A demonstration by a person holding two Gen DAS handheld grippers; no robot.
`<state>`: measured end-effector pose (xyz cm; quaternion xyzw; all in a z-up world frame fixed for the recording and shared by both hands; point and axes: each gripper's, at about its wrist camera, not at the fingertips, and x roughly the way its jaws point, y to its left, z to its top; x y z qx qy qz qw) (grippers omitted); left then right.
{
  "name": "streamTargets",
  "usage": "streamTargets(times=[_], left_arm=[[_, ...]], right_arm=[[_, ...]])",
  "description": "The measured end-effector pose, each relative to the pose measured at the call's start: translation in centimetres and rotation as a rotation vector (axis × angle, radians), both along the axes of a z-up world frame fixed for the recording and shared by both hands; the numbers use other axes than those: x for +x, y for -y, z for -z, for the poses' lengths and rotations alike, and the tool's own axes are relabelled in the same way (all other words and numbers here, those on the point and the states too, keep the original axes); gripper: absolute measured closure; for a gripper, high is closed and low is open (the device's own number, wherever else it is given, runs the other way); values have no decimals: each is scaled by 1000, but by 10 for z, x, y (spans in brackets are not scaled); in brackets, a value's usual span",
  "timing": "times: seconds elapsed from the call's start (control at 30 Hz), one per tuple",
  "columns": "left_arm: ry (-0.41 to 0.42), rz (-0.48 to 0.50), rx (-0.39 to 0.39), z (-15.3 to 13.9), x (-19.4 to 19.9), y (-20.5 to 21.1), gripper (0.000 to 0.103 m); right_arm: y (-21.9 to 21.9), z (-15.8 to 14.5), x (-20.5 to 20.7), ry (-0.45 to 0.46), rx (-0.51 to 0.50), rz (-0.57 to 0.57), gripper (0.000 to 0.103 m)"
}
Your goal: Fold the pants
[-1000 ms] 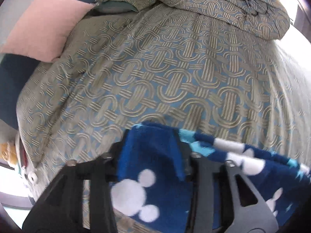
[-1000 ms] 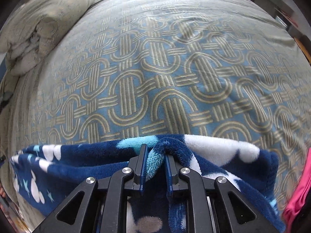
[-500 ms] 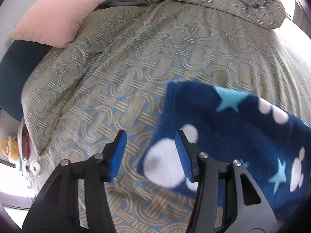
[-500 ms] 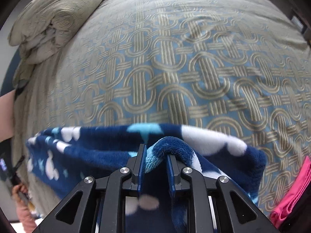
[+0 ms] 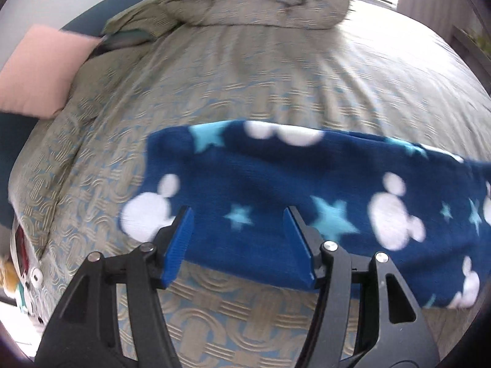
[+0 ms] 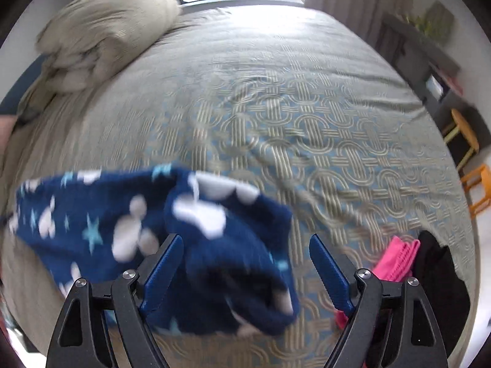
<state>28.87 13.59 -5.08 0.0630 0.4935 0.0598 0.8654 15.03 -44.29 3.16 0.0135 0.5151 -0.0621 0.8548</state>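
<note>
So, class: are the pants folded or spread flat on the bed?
Folded. The pants form a narrow band, bunched and doubled at one end.

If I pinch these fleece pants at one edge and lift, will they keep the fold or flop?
Probably flop: the blue fleece pants lie limp on the bedspread, bunched near the open right claw. The plush pile suggests good grip, not slippery. Likely light for their size, so the layers may slide apart unless both edges are caught.

Motion blur smears the navy fleece pants with white and light-blue prints in the right wrist view. The bright pink cloth is partly hidden behind the right gripper's finger. The left wrist view crops the pants' right end.
</note>
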Motion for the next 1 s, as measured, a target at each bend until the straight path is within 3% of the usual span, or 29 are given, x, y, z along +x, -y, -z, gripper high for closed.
streamTargets(times=[0.13, 0.17, 0.23, 0.27, 0.3, 0.33, 0.43, 0.47, 0.53, 0.57, 0.6, 0.67, 0.77, 0.9, 1.0], left_arm=[[-4, 86, -5, -3, -11, 40, 41], [3, 108, -9, -5, -15, 52, 41], [10, 141, -22, -7, -22, 73, 39], [8, 163, -30, -6, -27, 85, 39], [4, 199, -40, -5, -35, 103, 39], [3, 221, -45, -5, -40, 114, 39], [-20, 363, -90, 1, -68, 160, 39], [-36, 423, -116, 4, -79, 175, 39], [-81, 552, -157, 14, -104, 205, 39], [-98, 596, -168, 19, -115, 218, 39], [-114, 625, -176, 24, -122, 225, 39], [-171, 681, -194, 37, -137, 240, 39], [-229, 735, -173, 56, -148, 256, 39], [-191, 744, -168, 61, -141, 275, 39], [-179, 741, -248, 53, -121, 291, 39]], right_arm=[[-35, 27, -14, -20, -146, -140, 17], [-38, 42, -10, -49, -205, -144, 17], [-31, 55, -2, -65, -222, -112, 18], [-17, 60, 5, -57, -159, -67, 35], [-5, 61, 10, -52, -84, -31, 77], [10, 62, 15, -52, 6, 17, 89], [76, 63, 25, 12, 265, 244, 88], [103, 78, 30, -31, 408, 308, 88], [124, 100, 34, -111, 496, 367, 80], [130, 106, 29, -105, 506, 403, 61], [131, 103, 24, -82, 496, 412, 48], [128, 95, 13, -40, 468, 397, 41], [125, 86, -8, -3, 447, 381, 39], [108, 71, -35, 21, 397, 320, 38], [88, 64, -46, 22, 377, 285, 38]])
